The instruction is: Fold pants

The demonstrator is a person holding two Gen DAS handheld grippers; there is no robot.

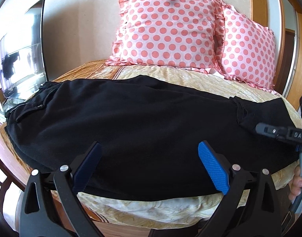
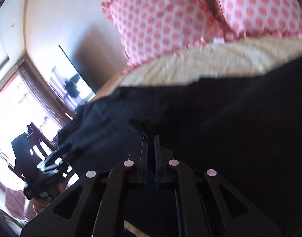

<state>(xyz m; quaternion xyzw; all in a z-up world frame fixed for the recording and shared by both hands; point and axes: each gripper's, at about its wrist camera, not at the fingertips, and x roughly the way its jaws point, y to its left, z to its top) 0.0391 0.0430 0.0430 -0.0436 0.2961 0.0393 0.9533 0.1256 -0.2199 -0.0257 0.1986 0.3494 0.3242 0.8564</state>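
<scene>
Black pants (image 1: 131, 118) lie lengthwise across the bed, waistband at the left, leg ends at the right. My left gripper (image 1: 149, 154) is open, its blue pads over the near edge of the pants, holding nothing. My right gripper (image 2: 150, 138) is shut on a pinch of the black pants fabric (image 2: 141, 124), lifted a little. It also shows in the left wrist view (image 1: 269, 130), at the leg end on the right. The right wrist view is blurred.
Two pink polka-dot pillows (image 1: 168, 27) lean on the wall at the back of the bed. A cream and orange bedspread (image 1: 151, 205) covers the bed. A dark flat screen (image 1: 22, 49) stands at the left. A chair (image 2: 32, 138) stands by a bright window.
</scene>
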